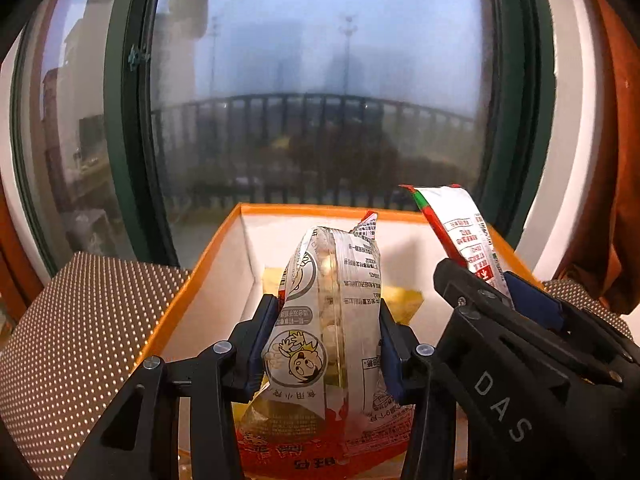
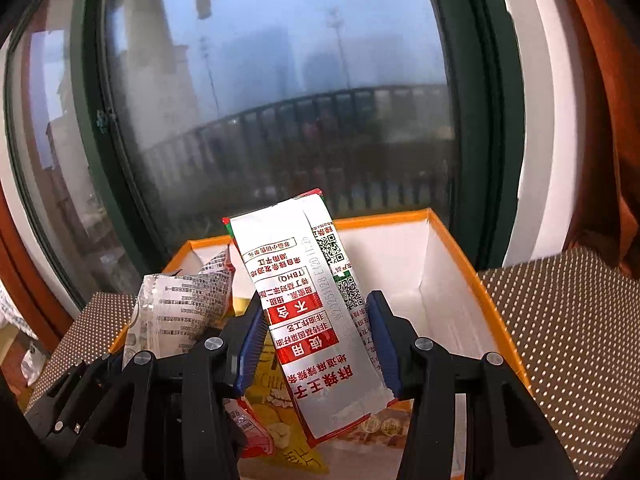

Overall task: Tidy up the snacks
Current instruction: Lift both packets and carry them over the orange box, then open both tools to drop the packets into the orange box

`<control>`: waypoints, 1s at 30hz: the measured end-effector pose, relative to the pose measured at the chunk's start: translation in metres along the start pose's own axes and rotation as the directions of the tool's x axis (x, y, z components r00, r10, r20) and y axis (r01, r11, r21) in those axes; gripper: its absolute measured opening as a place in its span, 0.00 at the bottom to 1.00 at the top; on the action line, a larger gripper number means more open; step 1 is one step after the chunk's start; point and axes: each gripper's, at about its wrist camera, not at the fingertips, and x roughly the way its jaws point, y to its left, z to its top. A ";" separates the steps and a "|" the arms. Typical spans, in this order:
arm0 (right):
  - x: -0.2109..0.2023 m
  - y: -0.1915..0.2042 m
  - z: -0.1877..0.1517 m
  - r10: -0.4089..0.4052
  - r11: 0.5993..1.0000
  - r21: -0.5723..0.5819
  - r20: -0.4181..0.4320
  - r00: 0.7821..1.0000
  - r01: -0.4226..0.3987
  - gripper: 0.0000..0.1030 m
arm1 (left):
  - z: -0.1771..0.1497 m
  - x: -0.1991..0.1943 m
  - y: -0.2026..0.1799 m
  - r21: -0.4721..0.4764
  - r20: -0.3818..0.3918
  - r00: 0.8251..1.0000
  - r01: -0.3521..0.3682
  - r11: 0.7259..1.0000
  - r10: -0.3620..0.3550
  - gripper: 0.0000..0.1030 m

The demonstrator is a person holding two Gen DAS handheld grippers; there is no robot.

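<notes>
My left gripper [image 1: 328,320] is shut on a clear and red snack bag [image 1: 332,320] with a cartoon child's face, held upright over an orange-rimmed white box [image 1: 208,264]. My right gripper [image 2: 316,320] is shut on a long silver and red snack packet [image 2: 304,304], also held upright over the same box [image 2: 452,280]. In the left wrist view the right gripper [image 1: 476,280] and its packet [image 1: 460,232] stand just to the right of my left one. In the right wrist view the left gripper's bag [image 2: 184,304] shows at the left. Yellow and red snack packs [image 2: 280,432] lie in the box.
The box sits on a brown mat with white dots [image 1: 80,340], which also shows in the right wrist view [image 2: 568,340]. A large green-framed window [image 1: 320,100] stands right behind the box. An orange curtain [image 1: 620,200] hangs at the right.
</notes>
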 end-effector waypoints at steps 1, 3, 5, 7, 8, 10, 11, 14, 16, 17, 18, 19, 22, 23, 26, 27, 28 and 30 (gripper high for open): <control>0.003 -0.001 -0.001 -0.004 1.000 0.003 -0.012 1.000 0.004 0.51 | 0.000 0.004 0.000 -0.002 -0.022 1.000 0.000 1.000 0.000 0.46; 0.008 0.000 -0.005 -0.011 1.000 0.004 -0.035 0.999 0.011 0.51 | -0.001 0.014 0.002 -0.013 -0.073 0.997 0.001 1.000 -0.002 0.46; 0.013 0.002 -0.007 -0.028 1.000 -0.003 -0.059 0.998 0.028 0.51 | -0.003 0.025 0.003 -0.016 -0.121 0.993 -0.013 1.000 0.011 0.47; 0.019 0.003 -0.010 -0.049 0.999 -0.011 -0.088 0.995 0.048 0.51 | -0.003 0.032 0.003 0.005 -0.154 0.987 -0.042 0.999 0.042 0.49; 0.023 0.003 -0.011 -0.059 0.998 -0.013 -0.109 0.992 0.058 0.51 | -0.004 0.035 0.002 0.024 -0.168 0.984 -0.054 0.998 0.057 0.50; 0.029 0.000 -0.014 -0.062 0.998 -0.006 -0.136 0.989 0.062 0.51 | -0.005 0.039 -0.002 0.043 -0.183 0.981 -0.057 0.997 0.064 0.54; 0.033 -0.004 -0.015 -0.058 0.998 0.003 -0.149 0.987 0.059 0.51 | -0.005 0.040 -0.004 0.049 -0.191 0.979 -0.056 0.997 0.065 0.61; 0.036 -0.006 -0.017 -0.057 0.998 0.018 -0.175 0.983 0.061 0.51 | -0.006 0.039 -0.008 0.063 -0.200 0.978 -0.046 0.997 0.058 0.76; 0.037 -0.007 -0.018 -0.086 0.996 0.013 -0.201 0.976 0.090 0.51 | -0.006 0.038 -0.012 0.071 -0.204 0.977 -0.052 0.996 0.065 0.81; 0.038 -0.008 -0.018 -0.102 0.994 0.010 -0.215 0.971 0.106 0.51 | -0.006 0.037 -0.015 0.072 -0.219 0.974 -0.045 0.996 0.060 0.81; 0.037 -0.009 -0.017 -0.123 0.992 0.001 -0.230 0.965 0.126 0.51 | -0.006 0.036 -0.015 0.069 -0.228 0.972 -0.037 0.997 0.052 0.83; 0.034 -0.010 -0.016 -0.137 0.990 -0.009 -0.235 0.962 0.139 0.51 | -0.007 0.034 -0.017 0.066 -0.235 0.972 -0.014 0.998 0.029 0.84; 0.029 -0.013 -0.015 -0.166 0.986 -0.021 -0.236 0.957 0.166 0.52 | -0.009 0.028 -0.021 0.061 -0.245 0.969 0.028 0.998 -0.012 0.87; 0.029 -0.016 -0.014 -0.175 0.984 -0.024 -0.239 0.955 0.174 0.52 | -0.010 0.027 -0.024 0.061 -0.246 0.969 0.043 0.997 -0.027 0.87; 0.029 -0.018 -0.014 -0.161 0.987 -0.042 -0.269 0.950 0.156 0.54 | -0.012 0.025 -0.026 0.064 -0.247 0.968 0.054 0.996 -0.036 0.88; 0.030 -0.018 -0.014 -0.152 0.988 -0.047 -0.279 0.948 0.145 0.55 | -0.011 0.025 -0.026 0.061 -0.248 0.968 0.057 0.996 -0.040 0.88; 0.030 -0.017 -0.013 -0.150 0.989 -0.050 -0.277 0.949 0.141 0.56 | -0.011 0.025 -0.026 0.059 -0.248 0.968 0.060 0.996 -0.043 0.88; 0.027 -0.015 -0.013 -0.161 0.987 -0.068 -0.258 0.953 0.148 0.79 | -0.008 0.024 -0.024 0.050 -0.248 0.968 0.058 0.997 -0.044 0.89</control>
